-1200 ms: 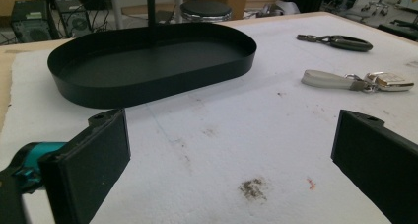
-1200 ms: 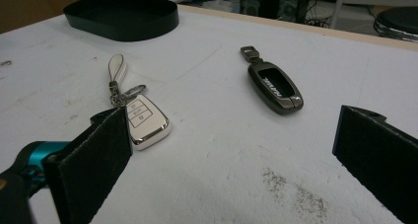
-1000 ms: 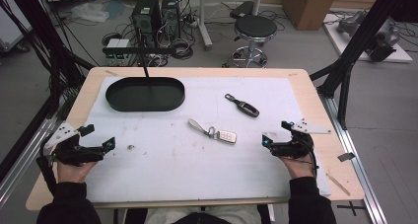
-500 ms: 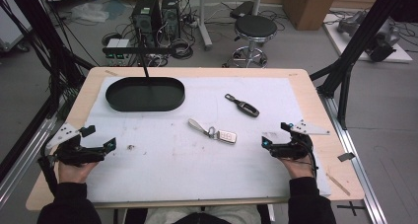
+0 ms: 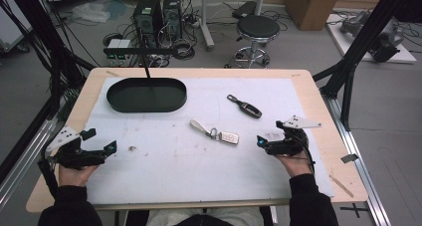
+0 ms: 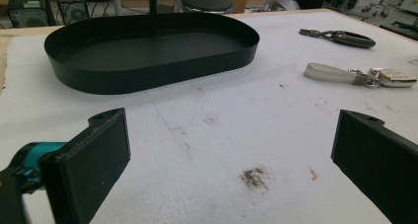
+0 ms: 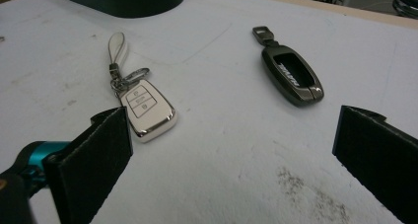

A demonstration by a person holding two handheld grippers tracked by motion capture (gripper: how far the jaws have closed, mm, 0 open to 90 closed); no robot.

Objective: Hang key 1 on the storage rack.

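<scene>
White key fob (image 5: 229,138) lies mid-worktop, just left of the right gripper (image 5: 262,142), not touching. Right gripper's jaws gape wide, empty. Left gripper (image 5: 110,147) near the left edge, likewise wide and empty.

Tray (image 5: 147,95) far left on table (image 5: 308,86); two key fobs (image 5: 229,137) (image 5: 248,108) lie right of it.

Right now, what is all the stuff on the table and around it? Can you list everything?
White key fob: one, white and silver with a pale strap, mid-table.
Dark key fob: one, dark grey, farther back to the right.
Tray: one, black, oval, back left.
Table cover: one, white, stained.
Stool: one, black, on the floor behind.
Computer towers: two, black, behind the table.
Left gripper: black, open.
Right gripper: black, open.
</scene>
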